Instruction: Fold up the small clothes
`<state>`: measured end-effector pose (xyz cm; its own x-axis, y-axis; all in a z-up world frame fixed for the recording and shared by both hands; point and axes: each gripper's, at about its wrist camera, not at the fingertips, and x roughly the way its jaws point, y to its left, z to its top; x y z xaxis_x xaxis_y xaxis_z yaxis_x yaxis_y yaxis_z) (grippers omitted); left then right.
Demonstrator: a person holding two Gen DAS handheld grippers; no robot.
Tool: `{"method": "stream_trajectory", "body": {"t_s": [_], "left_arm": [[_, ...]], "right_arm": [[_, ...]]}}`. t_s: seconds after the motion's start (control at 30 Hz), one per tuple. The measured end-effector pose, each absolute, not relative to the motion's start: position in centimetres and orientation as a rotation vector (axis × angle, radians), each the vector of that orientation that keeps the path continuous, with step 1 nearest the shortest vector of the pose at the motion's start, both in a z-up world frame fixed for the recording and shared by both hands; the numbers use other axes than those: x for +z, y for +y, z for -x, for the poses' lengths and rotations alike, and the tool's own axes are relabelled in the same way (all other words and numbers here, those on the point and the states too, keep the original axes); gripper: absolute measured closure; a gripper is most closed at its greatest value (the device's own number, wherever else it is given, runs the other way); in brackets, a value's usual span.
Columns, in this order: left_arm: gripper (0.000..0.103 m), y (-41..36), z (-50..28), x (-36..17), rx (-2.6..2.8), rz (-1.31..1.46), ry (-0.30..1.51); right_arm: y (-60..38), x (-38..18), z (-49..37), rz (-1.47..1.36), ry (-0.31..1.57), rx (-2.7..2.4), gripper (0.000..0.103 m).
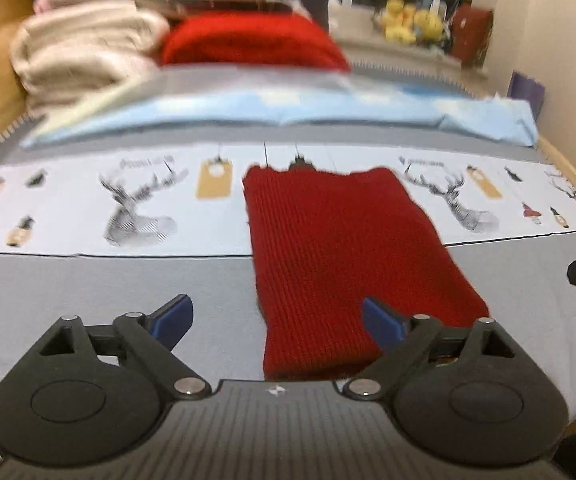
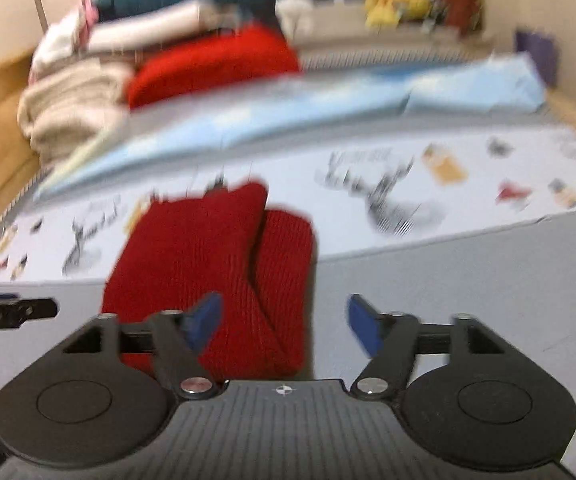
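1. Fingers [image 1: 174,318] of the left gripper [image 1: 276,316] stand spread wide, nothing between them; the blue tips hang above the near end of the red knit garment [image 1: 339,256] without touching it. The right gripper [image 2: 284,320] is likewise spread and empty, its left finger over the garment's near edge, its right finger over bare grey sheet [image 2: 467,280].

2. The red knit garment lies on the bed, folded into a long panel running away from both cameras, its far end on the deer-print band [image 1: 140,204] of the bedding, its near end on the grey part. The right wrist view shows a seam or overlap down the panel, one flap lying over the other (both views are motion-blurred, so fine edges are uncertain).

3. Judgement: a lengthwise fold looks done; the step in hand is likely a fresh grasp for the crosswise fold. To do it well, bring each gripper down on one near corner, catching all the layers at once.

4. Carry both corners at the same pace and height toward the far edge, so the hem lands square.

5. Risk: thick knit slips or bunches if only the top layer is pinched; the overlapped flap could slide open.

6. Beyond: a pale blue folded cloth [image 1: 288,108], then a stack of beige, white and red textiles [image 1: 88,48] at the far side, well apart from the work.
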<state>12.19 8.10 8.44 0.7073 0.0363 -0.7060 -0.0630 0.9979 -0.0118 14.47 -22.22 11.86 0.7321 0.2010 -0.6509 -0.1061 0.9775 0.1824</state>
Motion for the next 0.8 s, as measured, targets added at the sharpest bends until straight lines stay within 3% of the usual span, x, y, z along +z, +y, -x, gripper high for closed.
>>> {"method": "stream_trajectory", "body": {"t_s": [0.13, 0.37, 0.8], "left_arm": [[0.008, 5.6, -6.3, 9.5, 0.036, 0.024, 0.73], [0.002, 2.9, -0.1, 7.2, 0.096, 0.09, 0.702], [0.002, 1.6, -0.8, 6.4, 0.058, 0.1, 0.71]], "right_arm": [[-22.1, 13.1, -8.3, -0.096, 0.62, 0.161, 0.013], [-20.8, 11.9, -2.9, -0.102, 0.672, 0.155, 0.011], [-17.2, 10.9, -3.2, -0.029, 0.706, 0.21, 0.011]]}}
